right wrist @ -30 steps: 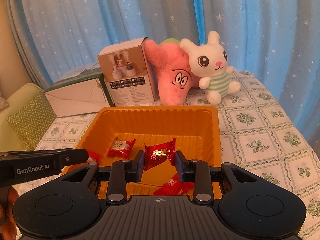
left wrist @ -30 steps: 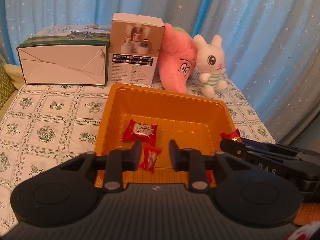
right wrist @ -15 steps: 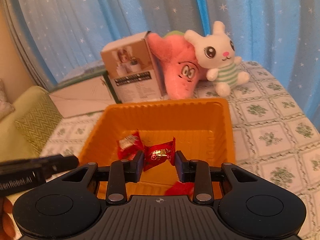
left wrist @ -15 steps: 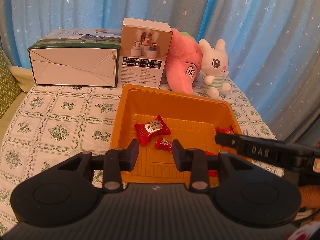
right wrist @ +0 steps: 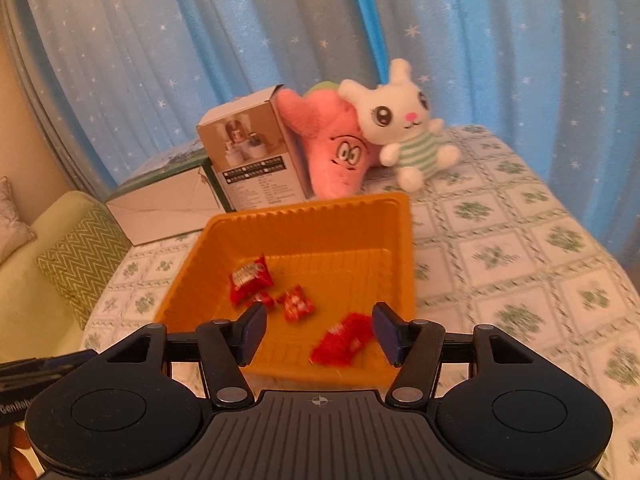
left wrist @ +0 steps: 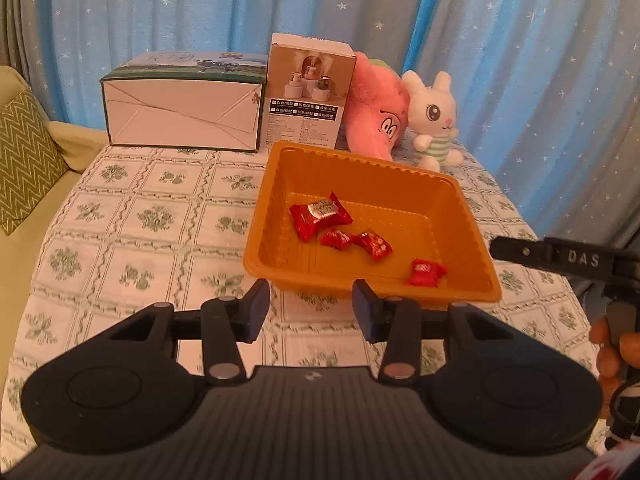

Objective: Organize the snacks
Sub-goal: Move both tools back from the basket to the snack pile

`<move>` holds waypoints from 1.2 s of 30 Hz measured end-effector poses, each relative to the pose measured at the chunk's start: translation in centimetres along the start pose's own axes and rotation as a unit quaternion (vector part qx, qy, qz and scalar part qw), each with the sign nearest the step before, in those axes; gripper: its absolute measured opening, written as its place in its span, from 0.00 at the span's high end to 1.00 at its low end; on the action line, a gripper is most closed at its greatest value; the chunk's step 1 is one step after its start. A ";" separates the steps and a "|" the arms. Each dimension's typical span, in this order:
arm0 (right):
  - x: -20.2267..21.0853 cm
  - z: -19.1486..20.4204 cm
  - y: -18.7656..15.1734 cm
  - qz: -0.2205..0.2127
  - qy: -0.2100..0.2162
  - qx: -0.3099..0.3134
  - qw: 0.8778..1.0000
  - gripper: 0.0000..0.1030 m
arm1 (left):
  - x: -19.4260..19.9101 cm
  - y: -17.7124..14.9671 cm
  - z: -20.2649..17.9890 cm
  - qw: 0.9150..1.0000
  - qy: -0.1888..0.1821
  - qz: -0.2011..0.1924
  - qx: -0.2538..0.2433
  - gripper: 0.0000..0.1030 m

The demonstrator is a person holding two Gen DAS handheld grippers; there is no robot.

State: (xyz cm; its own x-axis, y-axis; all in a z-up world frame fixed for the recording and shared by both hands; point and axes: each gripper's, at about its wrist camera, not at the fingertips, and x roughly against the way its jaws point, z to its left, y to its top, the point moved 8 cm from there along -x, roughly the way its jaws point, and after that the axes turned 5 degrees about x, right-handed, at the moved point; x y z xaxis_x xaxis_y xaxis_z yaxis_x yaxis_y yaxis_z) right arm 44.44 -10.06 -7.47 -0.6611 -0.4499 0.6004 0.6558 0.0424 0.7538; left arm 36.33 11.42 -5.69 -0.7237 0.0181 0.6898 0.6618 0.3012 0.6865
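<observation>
An orange plastic tray (left wrist: 472,216) stands on the tablecloth and holds several red wrapped candies, the largest (left wrist: 320,216) at its back left. The tray also shows in the right wrist view (right wrist: 304,220), with a blurred red candy (right wrist: 342,344) near its front right. My left gripper (left wrist: 311,311) is open and empty, just in front of the tray's near rim. My right gripper (right wrist: 319,333) is open and empty above the tray's front edge. Its side shows at the right of the left wrist view (left wrist: 560,258).
At the back of the table stand a long white and green box (left wrist: 180,108), an upright brown carton (left wrist: 308,88), a pink plush (left wrist: 376,108) and a white rabbit plush (left wrist: 434,120). A green sofa with a zigzag cushion (left wrist: 24,156) is on the left.
My right gripper has opened and let go of its red candy, which now lies in the tray. Both grippers have pulled back from the tray, and my left jaws have opened wider.
</observation>
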 end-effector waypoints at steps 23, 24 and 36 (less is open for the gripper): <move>16.6 0.9 -12.1 0.000 -0.046 0.006 0.999 0.43 | 11.7 -11.9 -1.8 1.000 0.000 0.010 -0.012 0.60; 16.9 0.9 -12.6 0.002 -0.046 0.004 0.999 0.43 | 11.8 -12.4 -1.9 1.000 -0.001 0.013 -0.015 0.60; 18.1 0.5 -17.2 0.028 -0.052 0.022 0.998 0.43 | 13.6 -16.2 -2.7 0.998 -0.003 0.034 -0.047 0.60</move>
State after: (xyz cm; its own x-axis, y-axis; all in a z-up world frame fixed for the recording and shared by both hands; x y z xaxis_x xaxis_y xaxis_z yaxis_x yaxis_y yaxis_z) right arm 20.98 -18.48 -9.45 -0.6602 -0.3511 0.6640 0.6773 0.1039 0.7283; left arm 16.31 4.23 -6.85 -0.6773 0.0410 0.7345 0.7248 0.2080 0.6568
